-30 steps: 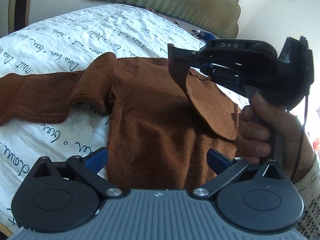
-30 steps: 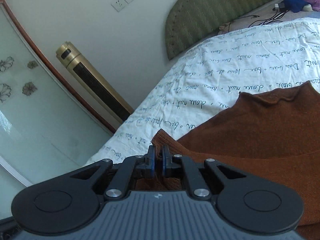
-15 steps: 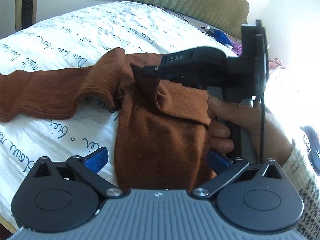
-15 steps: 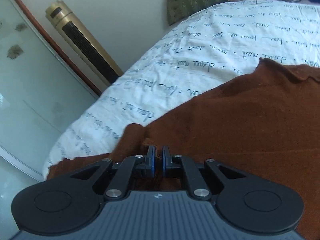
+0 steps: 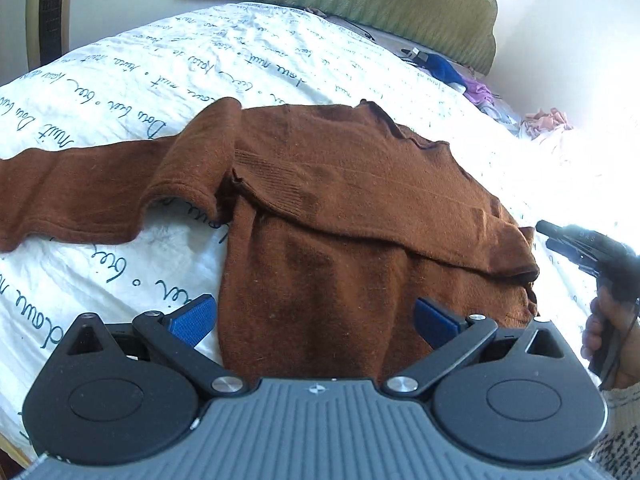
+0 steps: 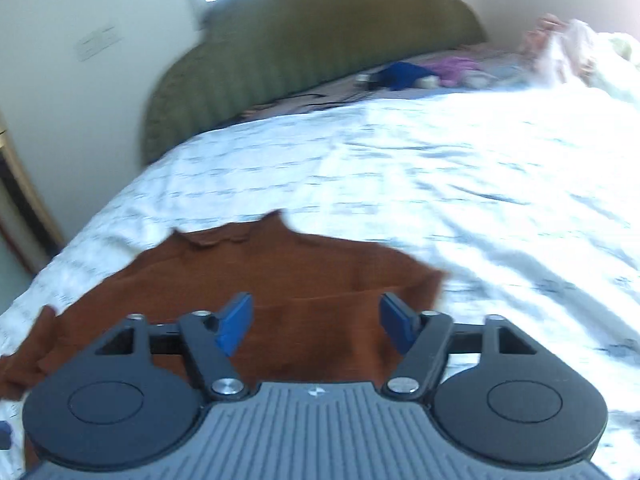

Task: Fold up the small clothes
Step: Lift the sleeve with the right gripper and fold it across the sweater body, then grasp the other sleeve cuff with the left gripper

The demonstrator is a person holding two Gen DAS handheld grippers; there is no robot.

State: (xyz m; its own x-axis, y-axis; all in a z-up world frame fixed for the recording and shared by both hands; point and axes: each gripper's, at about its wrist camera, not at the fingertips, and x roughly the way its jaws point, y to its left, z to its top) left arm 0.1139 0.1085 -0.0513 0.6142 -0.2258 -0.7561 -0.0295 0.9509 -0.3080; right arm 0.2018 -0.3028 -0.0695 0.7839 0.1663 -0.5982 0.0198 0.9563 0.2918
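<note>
On the left, one long sleeve (image 5: 76,188) of the rust-brown knitted sweater (image 5: 340,216) lies spread on the white script-printed bedsheet (image 5: 240,60); the other seems folded across the body. The left gripper (image 5: 314,318) hovers wide open, holding nothing. The right gripper (image 6: 316,322) is opening, empty. Next, probably, comes the spread sleeve.

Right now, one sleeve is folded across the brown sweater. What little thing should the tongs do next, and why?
Probably the left tongs, open above the brown sweater, should reach for the other sleeve. It lies stretched out flat on the bedsheet, unfolded, while the right tongs are opening with nothing pinched.
</note>
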